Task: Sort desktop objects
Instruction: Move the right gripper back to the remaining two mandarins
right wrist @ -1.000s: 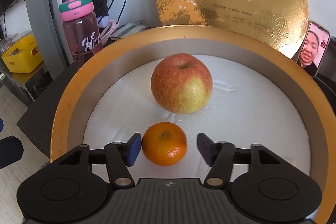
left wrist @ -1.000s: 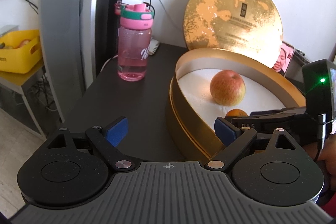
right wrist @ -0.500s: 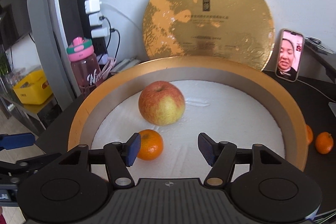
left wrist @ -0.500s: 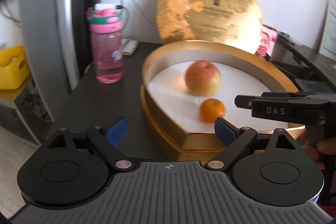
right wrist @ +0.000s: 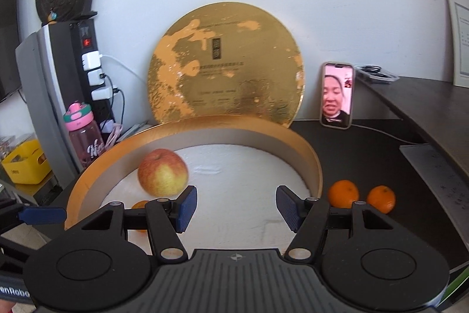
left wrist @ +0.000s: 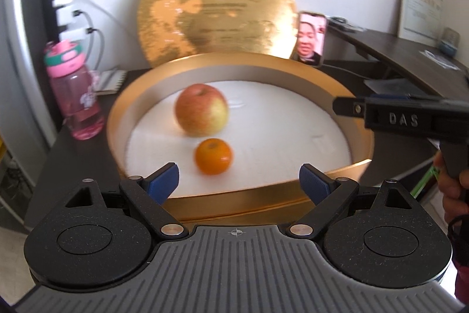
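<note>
A round gold box (left wrist: 240,57) with a white lining holds a red-yellow apple (left wrist: 201,110) and a small orange (left wrist: 214,156). My left gripper (left wrist: 239,182) hangs open and empty in front of the box's near wall. My right gripper (right wrist: 233,209) is open too, with nothing between its blue pads, above the box's near right part. In the right wrist view the apple (right wrist: 162,176) shows, while the boxed orange (right wrist: 140,205) is half hidden behind the left finger. Two more oranges (right wrist: 343,193) (right wrist: 380,198) lie on the dark desk right of the box (right wrist: 318,166).
The gold lid (right wrist: 225,69) leans on the wall behind the box. A phone (right wrist: 337,96) stands at its right. At the left are a pink bottle (left wrist: 73,99), a power strip with chargers (right wrist: 93,69) and a yellow basket (right wrist: 26,163). A grey flat item (right wrist: 439,175) lies far right.
The right gripper drew back and up from the orange, leaving it in the box; the two desk oranges came into view. The left gripper swung right, from beside the box to face it.
</note>
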Tool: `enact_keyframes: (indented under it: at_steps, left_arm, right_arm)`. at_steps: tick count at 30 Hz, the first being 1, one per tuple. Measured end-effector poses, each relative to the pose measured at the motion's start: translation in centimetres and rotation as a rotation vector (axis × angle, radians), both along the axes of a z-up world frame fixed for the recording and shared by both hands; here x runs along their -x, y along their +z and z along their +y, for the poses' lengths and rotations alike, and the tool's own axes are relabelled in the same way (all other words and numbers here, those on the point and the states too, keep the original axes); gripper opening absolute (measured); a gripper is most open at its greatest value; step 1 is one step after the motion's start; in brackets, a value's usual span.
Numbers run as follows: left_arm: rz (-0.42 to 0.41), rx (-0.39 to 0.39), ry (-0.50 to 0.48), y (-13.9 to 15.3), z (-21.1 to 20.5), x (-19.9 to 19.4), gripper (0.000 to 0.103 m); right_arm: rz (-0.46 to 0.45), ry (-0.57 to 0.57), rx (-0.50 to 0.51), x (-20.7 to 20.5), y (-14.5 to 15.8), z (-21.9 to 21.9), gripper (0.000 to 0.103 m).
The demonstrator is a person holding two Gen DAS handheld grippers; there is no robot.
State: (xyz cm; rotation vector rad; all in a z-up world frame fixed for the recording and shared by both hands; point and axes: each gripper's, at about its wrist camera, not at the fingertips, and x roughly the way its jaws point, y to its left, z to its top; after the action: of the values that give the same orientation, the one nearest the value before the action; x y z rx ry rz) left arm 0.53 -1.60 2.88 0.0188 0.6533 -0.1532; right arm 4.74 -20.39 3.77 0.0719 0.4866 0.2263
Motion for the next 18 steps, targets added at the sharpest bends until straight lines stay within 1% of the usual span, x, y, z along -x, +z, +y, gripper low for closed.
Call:
enact_keyframes:
  at_steps: [4, 8, 11, 14, 17, 18]
  left_arm:
    - [0.008, -0.015, -0.038, -0.4, -1.1, -0.1, 0.093]
    - [0.016, -0.013, -0.04, -0.6, -1.3, -0.6, 0.093]
    - [0.018, -0.009, -0.042, -0.6, -1.3, -1.0, 0.093]
    - [0.017, -0.006, -0.041, -0.7, -1.3, -1.3, 0.093]
    - [0.026, -0.001, -0.038, -0.9, -1.2, -1.8, 0.093]
    - [0.03, 0.0, -0.038, -1.1, -1.2, -1.9, 0.093]
  right_arm:
    - [-0.011, -0.051, 0.008, 0.0, 0.0, -1.7, 0.061]
    - [-0.017, -0.109, 0.002, 0.2, -0.1, -3.6, 0.061]
    - [-0.032, -0.158, 0.017, 0.2, -0.1, -4.5, 0.059]
    - [-0.039, -0.204, 0.02, 0.0, -0.3, -5.5, 0.055]
    - [-0.018, -0.226, 0.024, -0.5, -1.1, -6.2, 0.048]
    - [-0.01, -0.231, 0.025, -0.7, -1.4, -6.4, 0.047]
